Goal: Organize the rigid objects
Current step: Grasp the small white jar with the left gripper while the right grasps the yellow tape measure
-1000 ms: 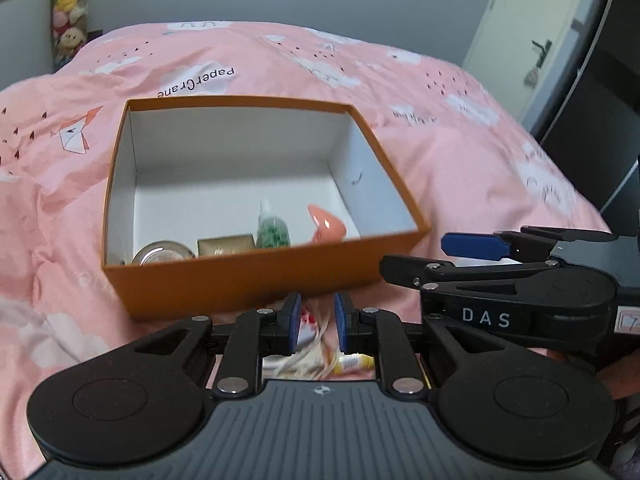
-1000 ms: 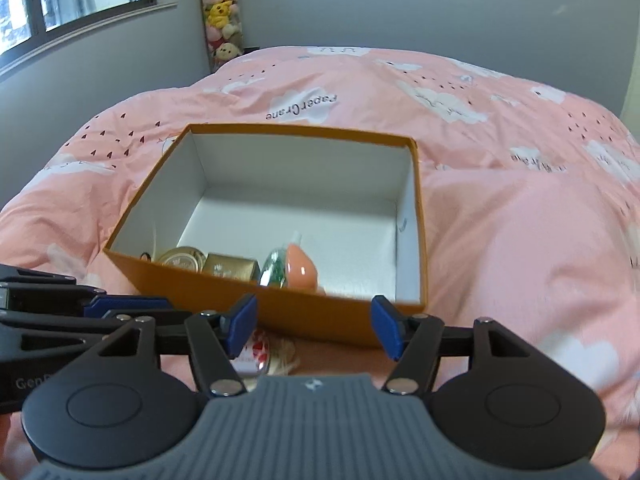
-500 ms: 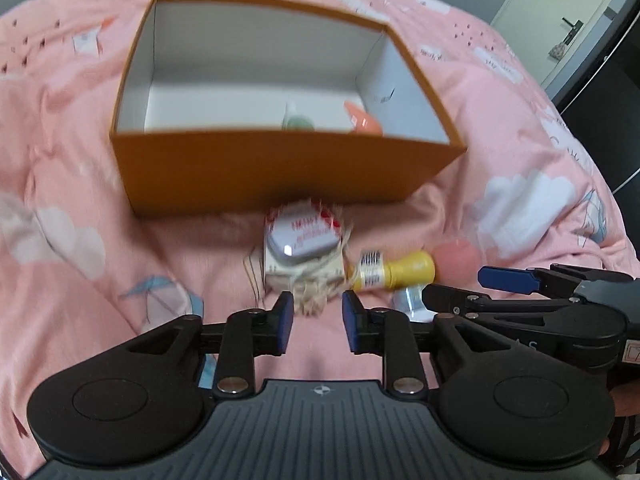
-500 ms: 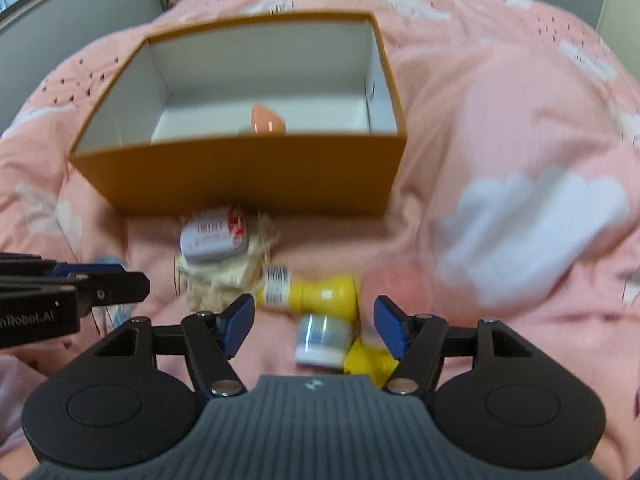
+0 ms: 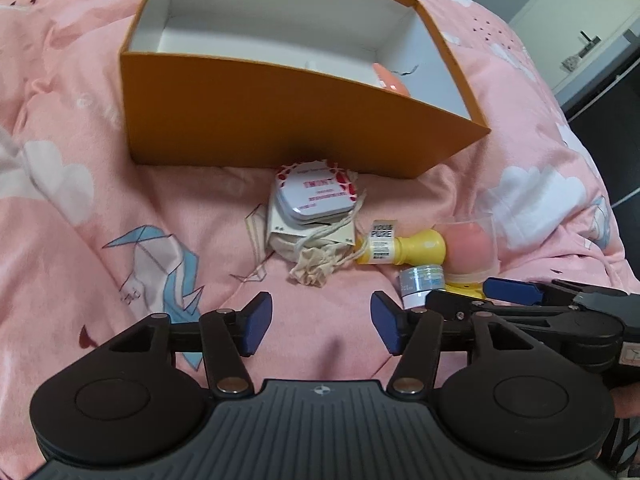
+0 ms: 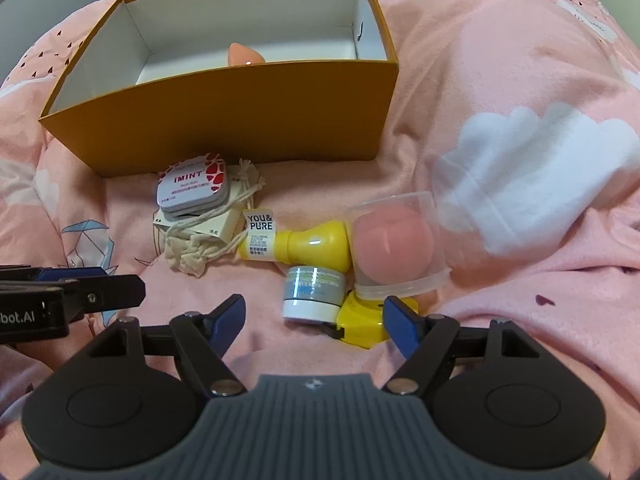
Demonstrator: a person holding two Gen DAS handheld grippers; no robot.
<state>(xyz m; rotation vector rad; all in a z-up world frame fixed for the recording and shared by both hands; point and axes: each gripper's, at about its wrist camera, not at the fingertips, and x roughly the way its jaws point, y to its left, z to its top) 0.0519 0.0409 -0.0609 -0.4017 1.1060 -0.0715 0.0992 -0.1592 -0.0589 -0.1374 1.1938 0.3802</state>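
Lying on soft pink quilt (image 6: 500, 80): flat metal tin (image 6: 193, 185), glossy yellow bottle (image 6: 316, 245); both grippers' fingers just spread, empty.

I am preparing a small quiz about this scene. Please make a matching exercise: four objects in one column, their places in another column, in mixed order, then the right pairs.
Objects
1. flat white mint tin with red pattern
2. yellow plastic bottle
3. peach teardrop sponge
4. small grey jar with white lid

Places
A. inside the orange cardboard box
B. lying on its side on the pink quilt
C. on top of a white box
D. nearest the open right gripper

Pairs: 1-C, 2-B, 3-A, 4-D
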